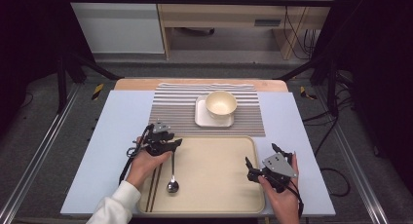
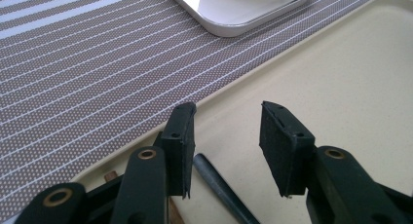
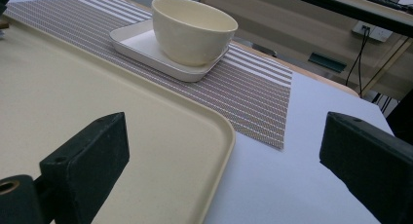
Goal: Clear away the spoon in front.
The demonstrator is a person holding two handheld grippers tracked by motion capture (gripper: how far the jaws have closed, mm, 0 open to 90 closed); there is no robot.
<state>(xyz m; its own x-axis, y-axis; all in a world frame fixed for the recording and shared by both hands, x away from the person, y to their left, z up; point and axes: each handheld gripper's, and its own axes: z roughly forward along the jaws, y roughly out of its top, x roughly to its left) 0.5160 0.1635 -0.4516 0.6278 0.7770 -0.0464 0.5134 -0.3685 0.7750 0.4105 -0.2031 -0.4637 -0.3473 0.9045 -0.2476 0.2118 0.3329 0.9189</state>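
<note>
A metal spoon (image 1: 172,173) lies on the beige tray (image 1: 219,153), bowl end toward me and handle pointing away. My left gripper (image 1: 171,142) is at the handle's far end, near the tray's far left edge. In the left gripper view the grey spoon handle (image 2: 221,187) lies low between the jaws of the left gripper (image 2: 226,121), whose pads stand apart from it, so it is open. My right gripper (image 1: 261,155) hovers over the tray's right side. In its own view the right gripper (image 3: 224,124) is wide open, with the tray corner (image 3: 214,121) below and nothing between its jaws.
A cream bowl (image 1: 221,103) sits on a square white plate (image 1: 200,118) on the striped placemat (image 1: 175,107), beyond the tray. Two dark chopsticks (image 1: 155,182) lie along the tray's left side, beside the spoon. A pale blue sheet (image 1: 117,136) covers the table.
</note>
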